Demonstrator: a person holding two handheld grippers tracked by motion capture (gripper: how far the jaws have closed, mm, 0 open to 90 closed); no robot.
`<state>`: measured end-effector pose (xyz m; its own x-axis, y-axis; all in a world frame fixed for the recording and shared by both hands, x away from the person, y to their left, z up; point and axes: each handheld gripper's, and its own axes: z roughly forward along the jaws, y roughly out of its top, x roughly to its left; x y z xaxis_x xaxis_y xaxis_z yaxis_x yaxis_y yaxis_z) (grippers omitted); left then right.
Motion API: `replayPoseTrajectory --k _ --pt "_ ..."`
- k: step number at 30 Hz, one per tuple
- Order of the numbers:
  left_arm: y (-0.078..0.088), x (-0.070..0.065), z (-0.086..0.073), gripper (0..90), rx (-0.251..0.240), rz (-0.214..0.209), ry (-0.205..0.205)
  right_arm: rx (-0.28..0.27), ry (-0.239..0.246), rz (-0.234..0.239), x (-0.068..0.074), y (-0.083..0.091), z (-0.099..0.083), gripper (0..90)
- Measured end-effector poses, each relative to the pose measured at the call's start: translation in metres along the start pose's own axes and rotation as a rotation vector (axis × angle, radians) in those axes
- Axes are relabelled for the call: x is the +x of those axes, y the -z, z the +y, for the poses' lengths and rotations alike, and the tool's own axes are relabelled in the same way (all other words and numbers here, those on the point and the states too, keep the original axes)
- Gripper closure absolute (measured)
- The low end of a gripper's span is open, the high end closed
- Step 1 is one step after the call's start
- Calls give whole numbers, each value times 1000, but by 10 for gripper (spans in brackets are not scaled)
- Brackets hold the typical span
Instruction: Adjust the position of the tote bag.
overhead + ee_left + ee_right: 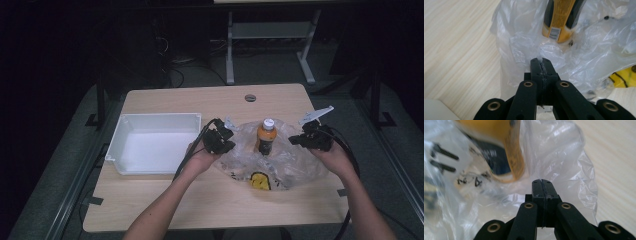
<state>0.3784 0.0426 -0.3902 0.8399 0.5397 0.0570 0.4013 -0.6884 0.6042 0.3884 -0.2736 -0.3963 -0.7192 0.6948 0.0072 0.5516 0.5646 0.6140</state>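
An orange bottle [266,137] with a white cap stands upright inside a crumpled clear plastic bag [292,167] on the wooden table [200,200]. My left gripper [230,145] is at the bag's left edge. In the left gripper view its jaws [541,60] are pressed together with a fold of the bag [519,42] pinched at their tips, and the bottle [559,20] is just beyond. My right gripper [296,141] is at the bag's right edge. Its jaws [541,180] are shut on the film of the bag [564,157], close to the bottle's base [499,152].
A white rectangular tray [160,117] sits on the table to the left of my left hand. The bag carries a yellow print [260,181] on its near side. A round cable hole [250,97] lies at the table's far edge. Bare wood runs along the front.
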Motion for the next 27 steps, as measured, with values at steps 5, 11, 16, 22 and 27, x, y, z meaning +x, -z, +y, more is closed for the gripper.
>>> replayPoseTrajectory --k 5,11,16,22,27 --pt "-7 -2 -4 900 30 1 -4 37 -15 10 -1 -11 -9 897" --pt "-14 -2 -9 900 65 0 -3 66 -25 19 -2 -20 -16 897" --pt "-18 -5 -12 900 83 5 -12 92 -36 22 -4 -27 -25 898" --pt "-23 -8 -17 900 98 8 -9 96 -57 26 -4 -31 -35 898" --pt "-26 -9 -20 900 115 5 -13 92 -72 24 -6 -31 -41 898"
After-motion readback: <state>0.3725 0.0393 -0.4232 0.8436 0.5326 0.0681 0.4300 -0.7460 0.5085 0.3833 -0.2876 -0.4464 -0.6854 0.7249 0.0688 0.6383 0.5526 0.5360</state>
